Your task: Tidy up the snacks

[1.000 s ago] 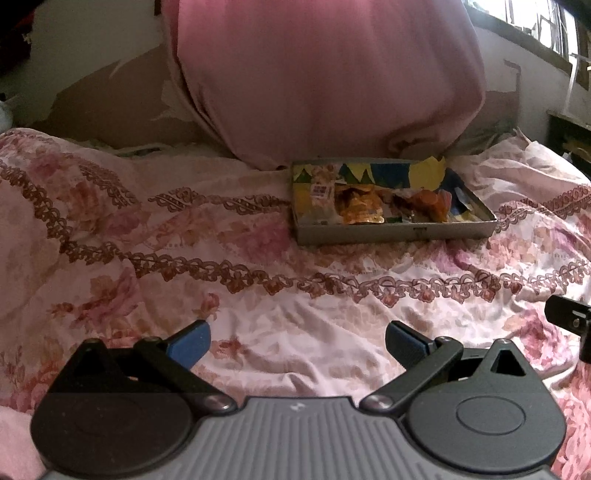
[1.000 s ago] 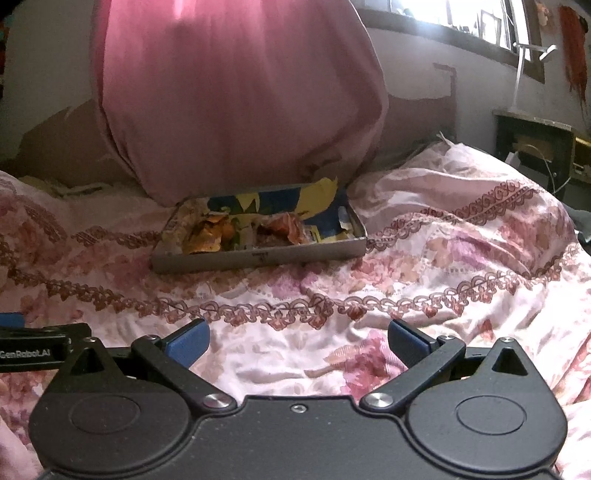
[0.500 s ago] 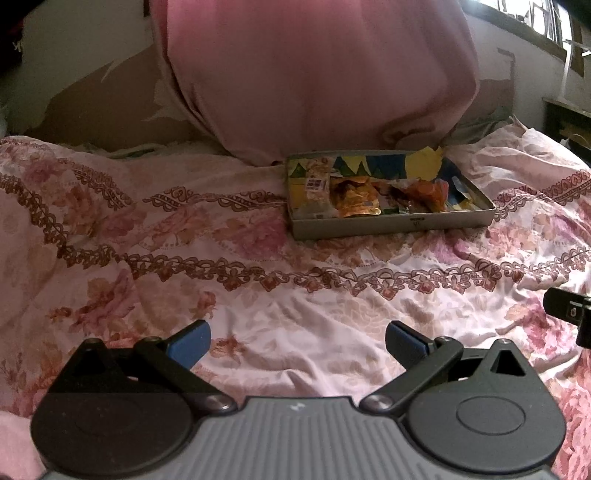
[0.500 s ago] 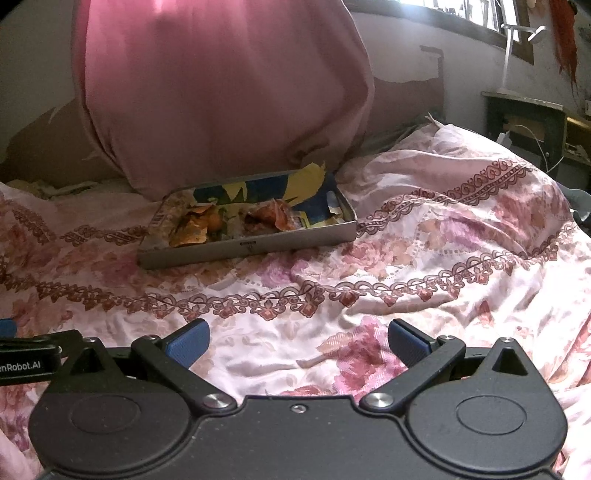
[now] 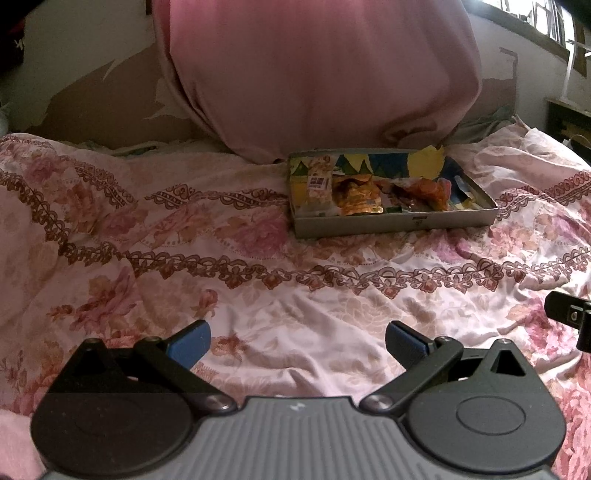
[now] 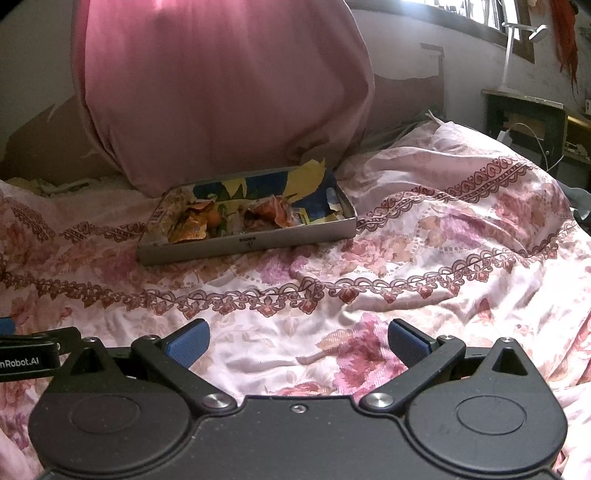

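Both grippers are sitting empty with fingers spread wide apart: left gripper and right gripper are hovering over the near part of the bed. All the snack packets I can spot are lying jumbled in the metal tin, far side, against the pink pillow. Nothing's loose on the bedspread, so I'm guessing collecting is done and maybe only tidying inside is left.

The room was dim, lit by a blown-out window at one o'clock. The pink cushion showed soft and slightly blurred. Fisheye bending curved the bed toward dark, vignetted corners.
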